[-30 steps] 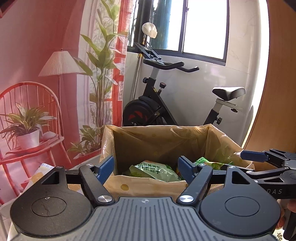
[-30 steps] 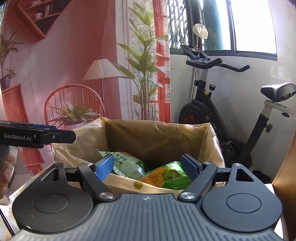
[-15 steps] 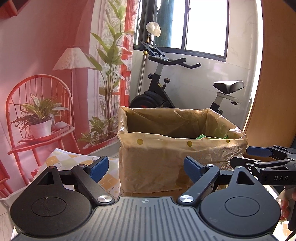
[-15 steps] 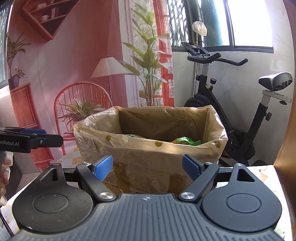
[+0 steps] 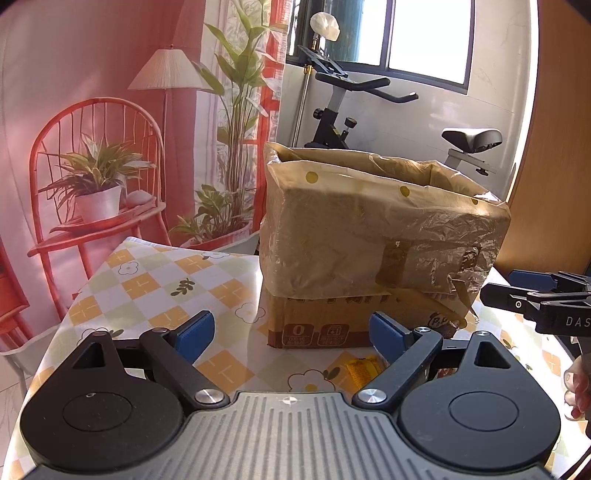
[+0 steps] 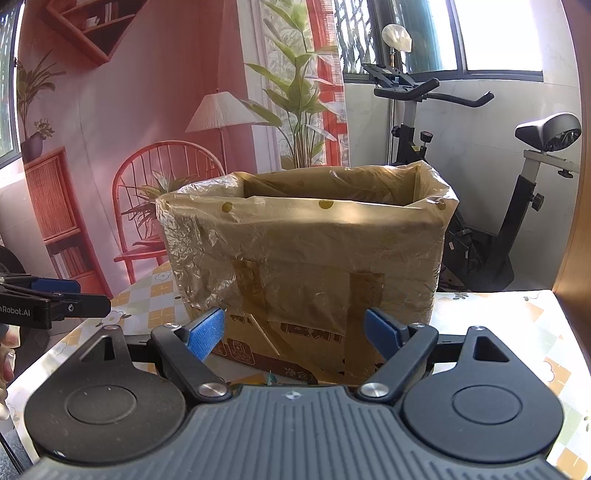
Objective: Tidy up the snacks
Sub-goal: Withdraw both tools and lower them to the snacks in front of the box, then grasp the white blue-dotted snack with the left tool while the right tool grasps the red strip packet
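Both tools hang empty in front of the bag-lined cardboard box (image 5: 369, 236) on the worktop (image 5: 155, 280). The left tool (image 5: 291, 332) has just been opening, the right tool (image 6: 295, 328) sits spread. A small orange snack packet (image 5: 360, 369) lies just in front of the box, near the left tool.

Backdrop (image 5: 92, 55) behind the table (image 5: 155, 280), pink, printed with a red chair (image 5: 96, 155) bearing a potted plant (image 5: 98, 181), a floor lamp (image 5: 168, 70), tall leafy stems (image 5: 236, 92); in the right wrist view also a wall shelf (image 6: 92, 26) and a low red cabinet (image 6: 55, 206). Table covered in a checked cloth with flower motifs, orange and pale green squares. Exercise bike (image 6: 480, 221) stands beyond the table, black saddle (image 6: 550, 131), handlebars below a bright window (image 6: 502, 33). Wooden panel (image 5: 554, 147) at the right edge.
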The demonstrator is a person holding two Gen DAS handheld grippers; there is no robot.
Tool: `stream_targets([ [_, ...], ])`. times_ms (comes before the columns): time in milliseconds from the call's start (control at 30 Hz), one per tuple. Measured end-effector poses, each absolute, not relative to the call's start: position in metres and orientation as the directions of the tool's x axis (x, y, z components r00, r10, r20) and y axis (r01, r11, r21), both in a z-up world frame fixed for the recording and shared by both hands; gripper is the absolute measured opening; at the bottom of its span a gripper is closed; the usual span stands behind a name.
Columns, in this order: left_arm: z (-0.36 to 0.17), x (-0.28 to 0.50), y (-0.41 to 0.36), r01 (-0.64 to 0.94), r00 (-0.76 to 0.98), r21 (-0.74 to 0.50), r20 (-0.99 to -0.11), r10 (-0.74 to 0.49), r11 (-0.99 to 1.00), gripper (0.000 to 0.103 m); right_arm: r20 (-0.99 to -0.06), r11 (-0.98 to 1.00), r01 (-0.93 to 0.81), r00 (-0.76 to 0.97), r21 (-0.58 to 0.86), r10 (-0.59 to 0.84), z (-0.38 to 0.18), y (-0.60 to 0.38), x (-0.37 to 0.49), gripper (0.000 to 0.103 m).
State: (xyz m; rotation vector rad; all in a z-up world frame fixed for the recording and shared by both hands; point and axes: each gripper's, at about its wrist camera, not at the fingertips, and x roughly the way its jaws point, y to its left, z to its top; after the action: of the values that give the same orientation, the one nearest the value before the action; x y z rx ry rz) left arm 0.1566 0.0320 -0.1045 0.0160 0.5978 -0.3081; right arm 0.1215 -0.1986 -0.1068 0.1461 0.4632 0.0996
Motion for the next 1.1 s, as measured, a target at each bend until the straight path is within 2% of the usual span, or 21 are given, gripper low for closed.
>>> stream_targets([
  [433, -0.148, 0.146, 0.048, 0.250, 0.716, -0.129, -0.643, -0.273, 0.960, 0.091, -0.536, 0.987, -0.030, 0.837, 0.160, 0.112, -0.157, -0.207, 0.116, 0.085],
  [833, -0.209, 0.136, 0.038, 0.244, 0.611, -0.139, -0.746, -0.264, 0.960, 0.089, -0.612, 0.989, -0.020, 0.784, 0.149, 0.108, -0.195, -0.212, 0.108, 0.083],
  [900, -0.214, 0.137, 0.036, 0.236, 0.602, -0.139, -0.756, -0.257, 0.962, 0.087, -0.611, 0.988, -0.027, 0.783, 0.152, 0.115, -0.196, -0.211, 0.108, 0.083],
  [1000, -0.223, 0.140, 0.037, 0.212, 0.591, -0.142, -0.770, -0.243, 0.967, 0.078, -0.612, 0.989, -0.043, 0.781, 0.142, 0.122, -0.197, -0.206, 0.108, 0.082],
  [1067, -0.227, 0.142, 0.038, 0.200, 0.584, -0.151, -0.775, -0.242, 0.968, 0.068, -0.616, 0.989, -0.053, 0.777, 0.138, 0.128, -0.198, -0.202, 0.110, 0.081],
  [1100, -0.228, 0.141, 0.039, 0.198, 0.589, -0.152, -0.771, -0.241, 0.968, 0.068, -0.617, 0.989, -0.058, 0.776, 0.134, 0.129, -0.199, -0.201, 0.111, 0.081],
])
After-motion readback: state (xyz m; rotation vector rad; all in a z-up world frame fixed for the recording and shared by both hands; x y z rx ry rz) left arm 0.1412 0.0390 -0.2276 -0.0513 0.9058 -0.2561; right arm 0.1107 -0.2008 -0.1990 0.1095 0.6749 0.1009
